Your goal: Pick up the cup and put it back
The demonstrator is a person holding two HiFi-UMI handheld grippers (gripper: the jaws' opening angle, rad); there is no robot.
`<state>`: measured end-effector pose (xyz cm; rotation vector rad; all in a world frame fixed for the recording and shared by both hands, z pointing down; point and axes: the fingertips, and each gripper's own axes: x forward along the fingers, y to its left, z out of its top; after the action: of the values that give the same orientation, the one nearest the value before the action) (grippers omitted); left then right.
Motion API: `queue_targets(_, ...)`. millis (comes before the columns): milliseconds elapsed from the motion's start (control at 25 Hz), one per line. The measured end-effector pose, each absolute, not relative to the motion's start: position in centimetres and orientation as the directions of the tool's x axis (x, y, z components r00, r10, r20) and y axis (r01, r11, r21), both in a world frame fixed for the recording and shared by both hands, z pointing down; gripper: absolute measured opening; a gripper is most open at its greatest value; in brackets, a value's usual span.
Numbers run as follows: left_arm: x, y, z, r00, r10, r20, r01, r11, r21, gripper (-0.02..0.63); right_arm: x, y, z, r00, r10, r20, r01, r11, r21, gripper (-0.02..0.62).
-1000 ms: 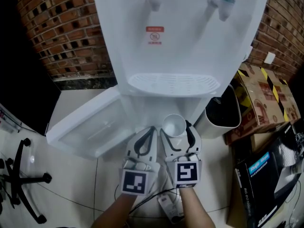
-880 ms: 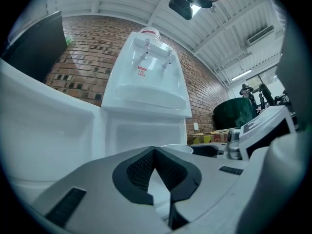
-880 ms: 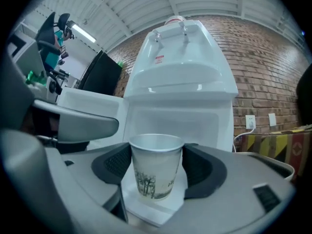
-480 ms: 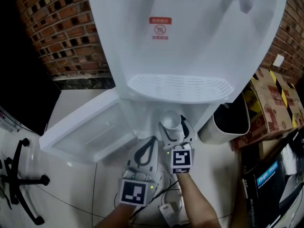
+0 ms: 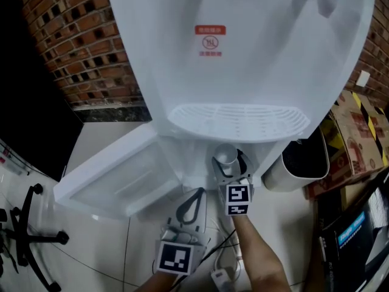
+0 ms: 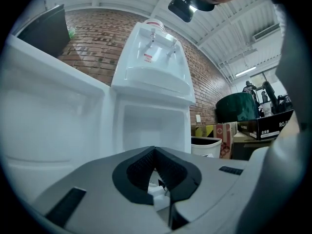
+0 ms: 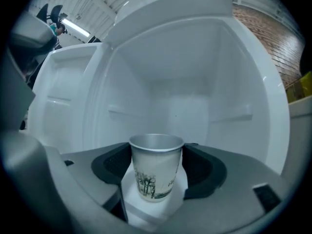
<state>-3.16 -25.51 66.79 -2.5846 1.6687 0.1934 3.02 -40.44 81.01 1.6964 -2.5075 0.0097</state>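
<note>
Fingers (image 7: 113, 165) of the right gripper (image 7: 156, 172) stand wide apart and press from both sides on the paper cup (image 7: 155, 166), so this gripper has the cup in its hold. The cup is upright, with a drawing of trees on its wall. From the head view its mouth (image 5: 225, 156) is open upward and I see only the pale inside of it, no liquid.

The cup is at the mouth of the lower cabinet (image 7: 185, 101) of the white water dispenser (image 5: 243, 53), just under the front edge of the drip tray (image 5: 237, 119). Whether its bottom touches the cabinet floor, I cannot tell. The cabinet door (image 5: 109, 175) is swung open to the left. The cabinet walls are white, with small ledges on both sides.

The left gripper (image 6: 155, 152) is lower and nearer to the person, in front of the open door and near the right gripper. Its fingers (image 6: 136, 167) are closed together at the tips and hold nothing. In the head view it (image 5: 196, 194) points toward the dispenser over the floor (image 5: 97, 236).

Just beside the right side of the dispenser a white waste bin (image 5: 285, 178) stands on the floor. Its inside is dark, and what is in it I cannot make out. Cardboard boxes (image 5: 355, 132) stand beside the bin, against the brick wall (image 5: 79, 47).
</note>
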Motion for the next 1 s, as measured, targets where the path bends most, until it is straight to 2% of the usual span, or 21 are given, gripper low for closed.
queue_targets(320, -3.9, -25.8, 67.7, 0.396, -0.910, -0.120, -0.915, -0.402, 0.031, 0.000, 3.1, -41.7, 82.2, -0.364, -0.926, 0.101, -0.930, 0.368, 0.016, 0.344)
queue_targets(400, -3.8, -25.8, 67.9, 0.399, -0.909, -0.117, -0.914, -0.405, 0.035, 0.000, 3.2, -41.7, 82.2, -0.362, -0.926, 0.104, -0.931, 0.365, 0.009, 0.369)
queue_targets(1000, -3.2, -26.0, 67.8, 0.408, -0.905, -0.119, -0.909, -0.415, 0.044, 0.000, 3.6, -36.9, 80.1, -0.368, -0.924, 0.108, -0.927, 0.374, 0.040, 0.370)
